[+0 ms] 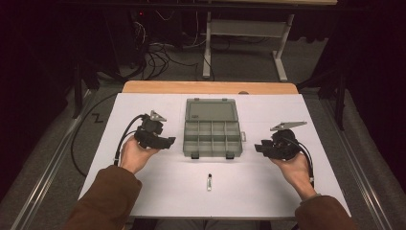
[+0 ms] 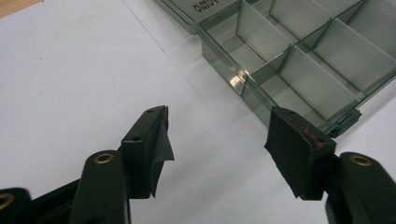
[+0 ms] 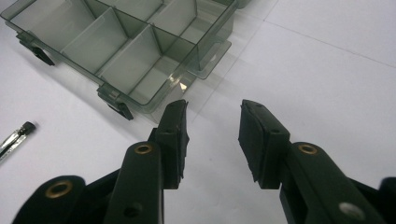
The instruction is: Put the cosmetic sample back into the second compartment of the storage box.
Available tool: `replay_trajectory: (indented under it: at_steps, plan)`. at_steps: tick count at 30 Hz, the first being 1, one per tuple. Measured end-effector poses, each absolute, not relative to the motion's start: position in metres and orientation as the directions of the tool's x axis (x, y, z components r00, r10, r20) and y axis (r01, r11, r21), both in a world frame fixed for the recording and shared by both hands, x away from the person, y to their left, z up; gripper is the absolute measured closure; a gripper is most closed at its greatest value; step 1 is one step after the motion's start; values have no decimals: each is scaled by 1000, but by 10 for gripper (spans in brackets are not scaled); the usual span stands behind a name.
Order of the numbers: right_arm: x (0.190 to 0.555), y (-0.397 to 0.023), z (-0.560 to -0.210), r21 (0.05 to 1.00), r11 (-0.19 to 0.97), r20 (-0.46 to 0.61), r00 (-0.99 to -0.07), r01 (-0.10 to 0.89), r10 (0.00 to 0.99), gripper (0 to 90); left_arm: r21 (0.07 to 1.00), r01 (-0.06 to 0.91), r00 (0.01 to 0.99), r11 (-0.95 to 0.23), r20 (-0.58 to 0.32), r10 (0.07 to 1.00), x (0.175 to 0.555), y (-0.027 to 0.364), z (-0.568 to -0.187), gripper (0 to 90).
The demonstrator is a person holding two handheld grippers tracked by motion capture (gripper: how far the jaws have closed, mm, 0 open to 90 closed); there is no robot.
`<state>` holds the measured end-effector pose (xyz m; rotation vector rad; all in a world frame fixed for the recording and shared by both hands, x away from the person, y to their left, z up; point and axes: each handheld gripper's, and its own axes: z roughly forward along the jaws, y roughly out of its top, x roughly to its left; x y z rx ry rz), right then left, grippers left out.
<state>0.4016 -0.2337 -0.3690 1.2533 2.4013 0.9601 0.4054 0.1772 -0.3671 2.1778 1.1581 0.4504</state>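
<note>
- Smoky grey clear plastic makes up the compartment box (image 1: 212, 139), which lies open in the middle of the white table (image 1: 143, 191), its lid (image 1: 211, 110) folded back flat on the far side.
- The box tray is split by dividers into two rows of small compartments, all bare in the high view; two dark latches sit on its near edge.
- The left gripper (image 1: 168, 142) rests in the person's left hand (image 1: 136, 154), just beside the box's left edge and apart from it, pointing toward it.
- In the left gripper view its jaws stand wide apart with nothing between them; the pads (image 2: 159, 144) hang above bare table, the box corner (image 2: 243, 81) just ahead.
- The right gripper (image 1: 258, 147) sits in the right hand (image 1: 293, 168), near the box's right edge, not touching it.
- In the right gripper view its jaws are parted about halfway and hold nothing.
- A small slim tube with a dark cap (image 1: 209, 181) lies on the table in front of the box, between the two hands and well apart from both grippers.
</note>
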Motion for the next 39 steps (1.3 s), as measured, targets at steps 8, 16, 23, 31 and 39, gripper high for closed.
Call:
replay_trajectory:
  at_steps: [8,16,23,31,39]
  plan:
    - [392,-238,-374,684,396,65,-592,613,804,591,656,616,579,-436,-2,815,394,174,-372,388]
    - [379,-244,-377,710,372,65,-582,598,811,562,648,615,597,-449,-11,802,382,168,-378,389]
    - [370,-247,-380,729,374,51,-591,573,805,534,638,627,604,-446,-37,797,372,163,-382,409]
    - [359,-252,-384,764,360,38,-595,535,803,511,629,629,626,-457,-61,778,363,151,-384,419]
    - [354,-253,-390,783,338,47,-591,523,805,485,601,635,641,-485,-59,766,363,138,-390,404]
